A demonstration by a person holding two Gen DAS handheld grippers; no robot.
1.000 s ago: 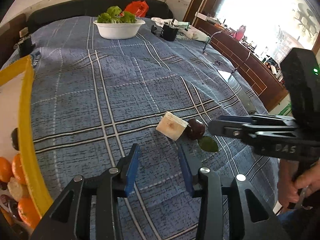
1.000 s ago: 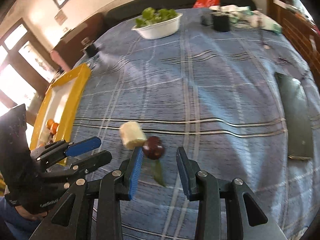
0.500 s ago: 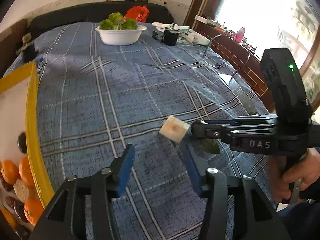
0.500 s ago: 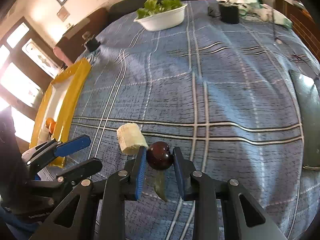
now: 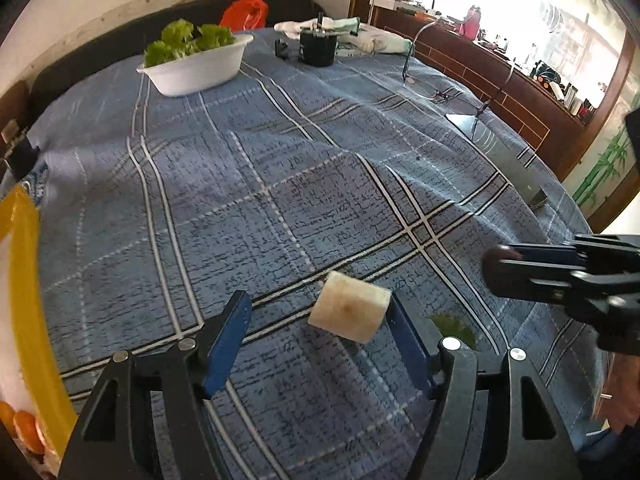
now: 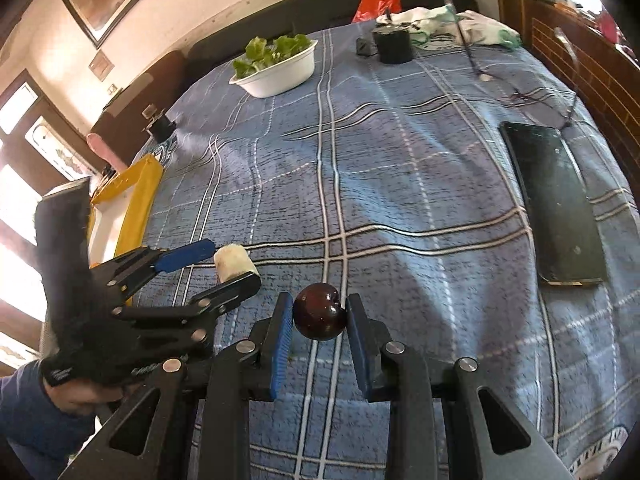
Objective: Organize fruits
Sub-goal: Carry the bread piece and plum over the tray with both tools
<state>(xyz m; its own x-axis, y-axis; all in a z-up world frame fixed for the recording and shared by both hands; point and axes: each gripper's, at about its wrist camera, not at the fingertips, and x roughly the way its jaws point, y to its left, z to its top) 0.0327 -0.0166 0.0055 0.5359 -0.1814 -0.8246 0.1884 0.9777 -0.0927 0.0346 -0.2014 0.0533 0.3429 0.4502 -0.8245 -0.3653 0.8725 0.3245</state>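
Observation:
A dark red plum (image 6: 320,317) is pinched between the blue pads of my right gripper (image 6: 320,320), which is shut on it. In the left wrist view the right gripper (image 5: 500,266) shows at the right with the plum at its tip. A pale cut fruit chunk (image 5: 350,312) lies on the blue plaid cloth between the fingers of my left gripper (image 5: 318,342), close to the right finger and far from the left one. Those jaws are opening. The right wrist view shows the chunk (image 6: 234,262) inside the left gripper's fingers. A yellow tray (image 5: 24,300) with oranges (image 5: 24,428) lies at the left.
A green leaf (image 5: 452,326) lies on the cloth by the left gripper's right finger. At the far end stand a white bowl of greens (image 6: 280,72) and a black cup (image 6: 394,46). A dark flat slab (image 6: 556,208) lies at the right. A person's hand holds each gripper.
My right gripper closed on the plum and carried it away from the leaf. My left gripper widened and moved forward until the pale chunk lay between its fingers.

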